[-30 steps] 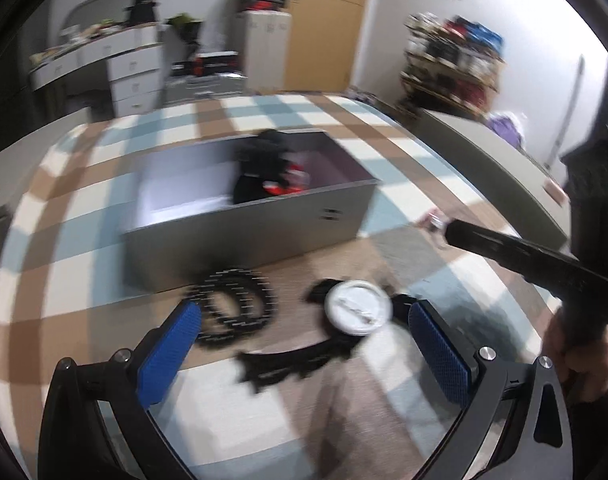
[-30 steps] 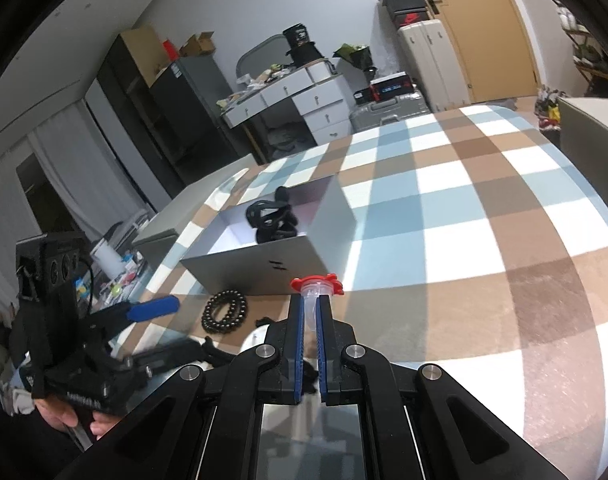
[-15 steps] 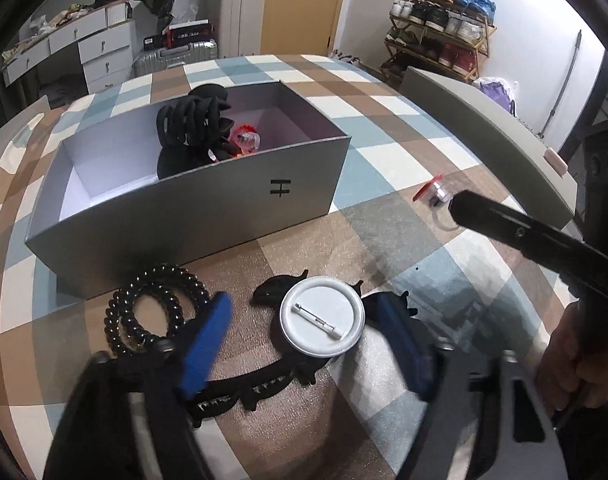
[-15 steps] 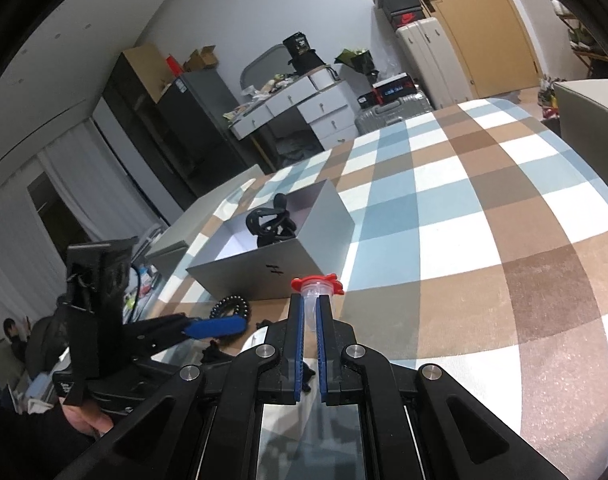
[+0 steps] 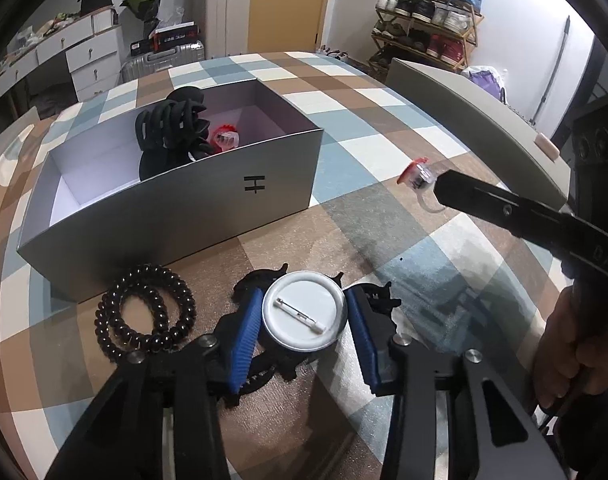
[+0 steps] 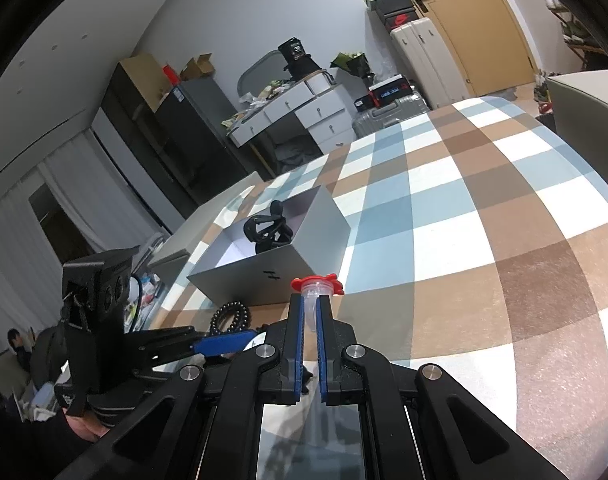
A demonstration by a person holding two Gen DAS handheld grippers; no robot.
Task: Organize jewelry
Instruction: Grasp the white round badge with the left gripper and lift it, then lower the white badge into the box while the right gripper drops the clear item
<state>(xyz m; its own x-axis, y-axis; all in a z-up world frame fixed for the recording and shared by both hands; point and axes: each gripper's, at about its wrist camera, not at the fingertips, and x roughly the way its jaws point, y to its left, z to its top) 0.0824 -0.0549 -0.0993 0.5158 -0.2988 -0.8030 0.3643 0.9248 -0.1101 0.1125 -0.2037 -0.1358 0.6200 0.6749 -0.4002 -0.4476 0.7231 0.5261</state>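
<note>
A surface (image 5: 383,128) covered by a brown, blue and white checked cloth is seen. On it are set an open grey box (image 5: 208,204), a black spiral hair tie (image 5: 144,316) just before it, and a black ornament (image 5: 379,300) bearing a white pin badge (image 5: 304,316).

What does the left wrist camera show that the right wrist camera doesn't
Only the left wrist view shows the white pin badge between the left gripper's open blue fingers, the black lace piece beneath it, the red item inside the box, and the shoe rack. Only the right wrist view shows the right gripper head-on, shut on the clear ring with a red top, plus the dark cabinet. Both show the silver box, black hair claw, and black coil hair tie.
</note>
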